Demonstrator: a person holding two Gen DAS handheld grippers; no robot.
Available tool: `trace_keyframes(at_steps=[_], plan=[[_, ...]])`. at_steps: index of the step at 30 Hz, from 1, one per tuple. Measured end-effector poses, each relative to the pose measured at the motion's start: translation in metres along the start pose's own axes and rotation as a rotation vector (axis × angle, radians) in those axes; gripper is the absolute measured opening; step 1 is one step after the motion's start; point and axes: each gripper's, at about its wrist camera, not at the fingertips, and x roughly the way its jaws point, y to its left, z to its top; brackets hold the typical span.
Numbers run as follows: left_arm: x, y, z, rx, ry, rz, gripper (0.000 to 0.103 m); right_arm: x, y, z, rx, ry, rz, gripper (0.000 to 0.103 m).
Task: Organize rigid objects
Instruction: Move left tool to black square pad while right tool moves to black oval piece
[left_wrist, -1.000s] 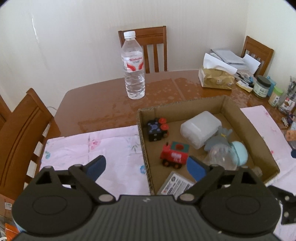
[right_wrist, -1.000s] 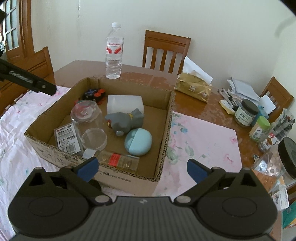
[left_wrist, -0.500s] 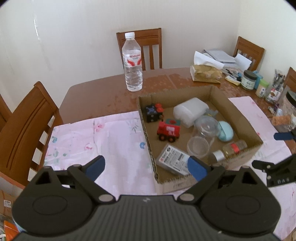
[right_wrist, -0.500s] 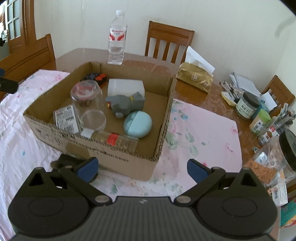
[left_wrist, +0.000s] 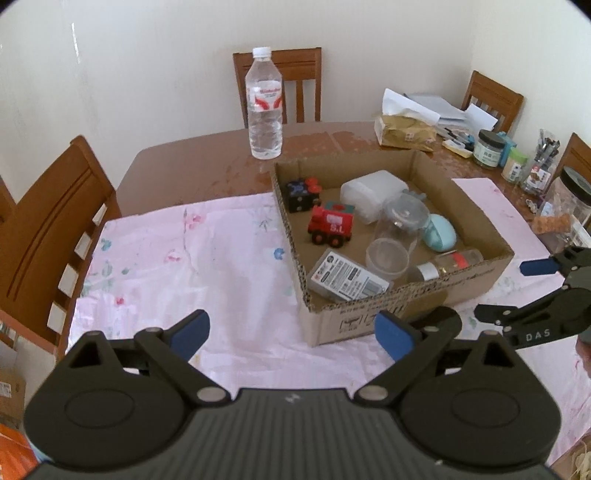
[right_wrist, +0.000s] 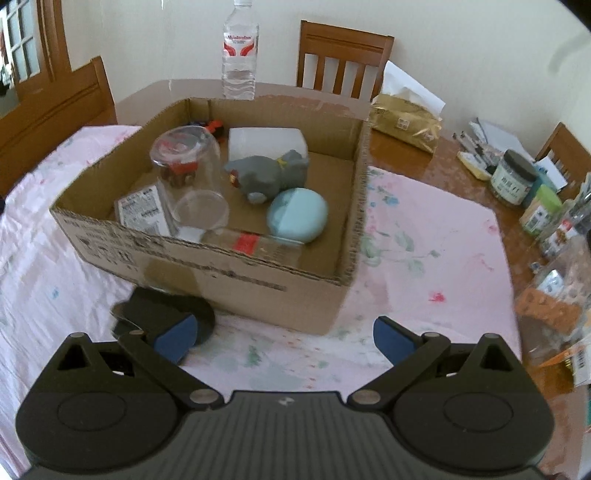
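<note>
Left gripper (left_wrist: 291, 334): jaws spread wide, nothing between them, held over the pink floral tablecloth (left_wrist: 192, 258) just in front of the cardboard box (left_wrist: 406, 310). Right gripper (right_wrist: 282, 338): likewise spread and empty, held near the box's front right corner; in the left wrist view it appears at the right edge, beside the box.

Box contents, all loose on the floor of the box:
- red toy train (left_wrist: 331, 229), upright, centre-left
- black cube with red knobs (left_wrist: 303, 192), back left corner
- white translucent container (left_wrist: 371, 195), toward the back
- clear plastic cup (left_wrist: 395, 240), lying on its side, mouth toward the front wall
- grey animal figure (right_wrist: 267, 175), just behind the round light-blue case (right_wrist: 297, 216)
- small bottle with red label (left_wrist: 448, 262), lying along the front wall
- flat labelled packet (left_wrist: 347, 278), front left, touching the cup

Water bottle (left_wrist: 265, 107) stands upright on bare wood table (left_wrist: 192, 173) behind the box. Tissue pack (left_wrist: 404, 133) and jars sit at far right.
</note>
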Motion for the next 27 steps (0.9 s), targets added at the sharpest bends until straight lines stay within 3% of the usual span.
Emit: trace_keyframes(at_steps=[12,18,27], plan=[[0.013,0.012,-0.027,-0.045,0.066,0.006,0.096,0.016,0.054,-0.010,0.035,0.029,0.107,0.103],[0.017,0.020,-0.036,-0.065,0.094,0.001,0.096,0.029,0.073,-0.008,0.021,0.018,0.064,0.103],[0.022,0.019,-0.039,-0.053,0.117,-0.020,0.096,0.038,0.069,-0.011,0.054,0.017,0.002,0.103]])
